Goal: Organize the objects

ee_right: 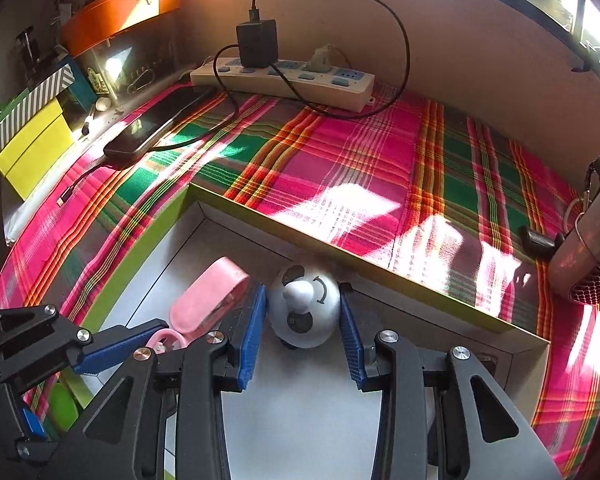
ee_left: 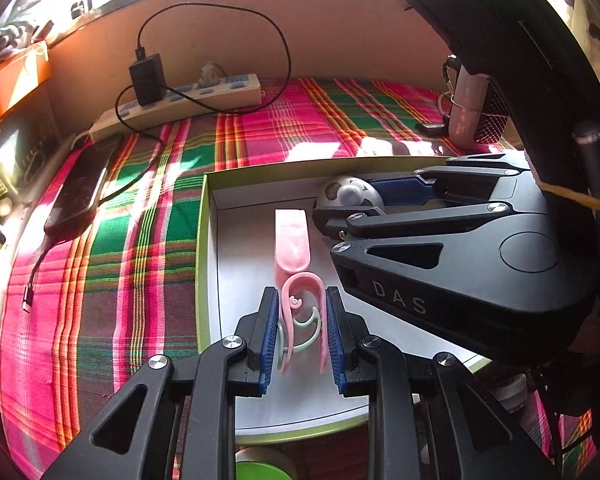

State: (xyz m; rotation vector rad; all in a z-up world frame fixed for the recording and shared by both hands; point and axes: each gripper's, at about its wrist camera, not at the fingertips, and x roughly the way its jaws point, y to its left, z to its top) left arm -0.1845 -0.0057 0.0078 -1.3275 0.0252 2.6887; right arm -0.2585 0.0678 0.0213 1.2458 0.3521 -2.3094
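Here the left gripper (ee_left: 302, 332) clamps a pink plastic clip (ee_left: 303, 312), long axis along its fingers; the right gripper (ee_right: 302, 334) brackets a round grey panda-faced toy (ee_right: 304, 312) near the green-rimmed box's far wall (ee_right: 364, 258).

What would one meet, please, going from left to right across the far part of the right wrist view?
Yellow box → black phone → white power strip with a black charger plugged in → pinkish cylinder with a mesh end at the right edge.
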